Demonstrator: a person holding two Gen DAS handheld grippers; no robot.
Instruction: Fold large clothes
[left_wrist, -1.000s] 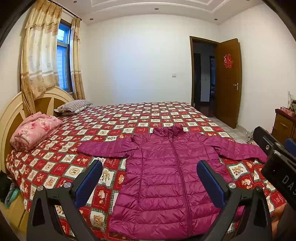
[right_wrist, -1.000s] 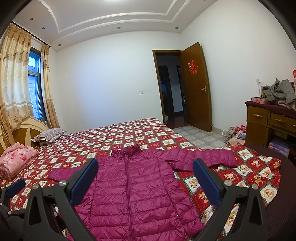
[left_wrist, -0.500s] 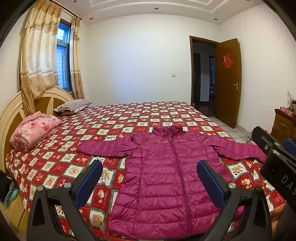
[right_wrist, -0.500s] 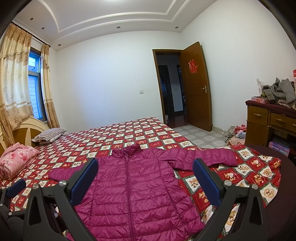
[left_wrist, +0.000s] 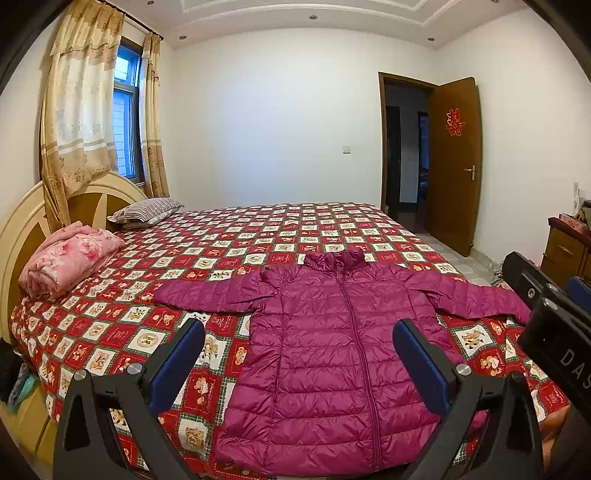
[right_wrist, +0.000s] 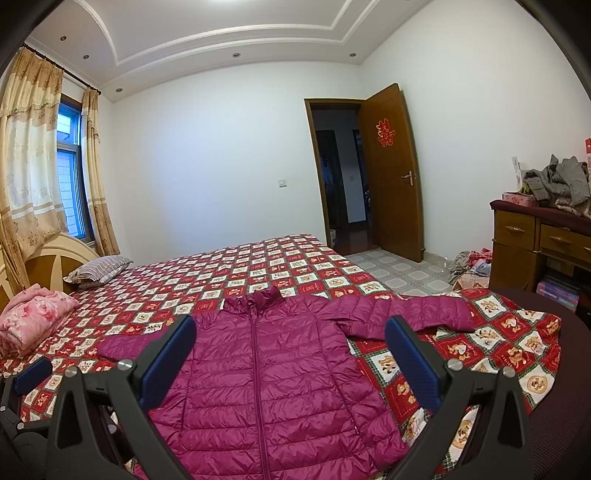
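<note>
A magenta puffer jacket (left_wrist: 332, 354) lies flat and zipped, front up, on the red patchwork bedspread (left_wrist: 258, 236), collar toward the far side and both sleeves spread out. It also shows in the right wrist view (right_wrist: 258, 380). My left gripper (left_wrist: 297, 362) is open and empty, held above the jacket's lower half. My right gripper (right_wrist: 290, 360) is open and empty, also above the jacket's body. The right gripper's body shows at the right edge of the left wrist view (left_wrist: 546, 317).
A folded pink blanket (left_wrist: 70, 258) and a striped pillow (left_wrist: 146, 210) lie by the headboard. A wooden dresser (right_wrist: 543, 243) with grey clothes on top stands at the right. The door (right_wrist: 391, 177) is open. Clutter lies on the tiled floor (right_wrist: 472, 262).
</note>
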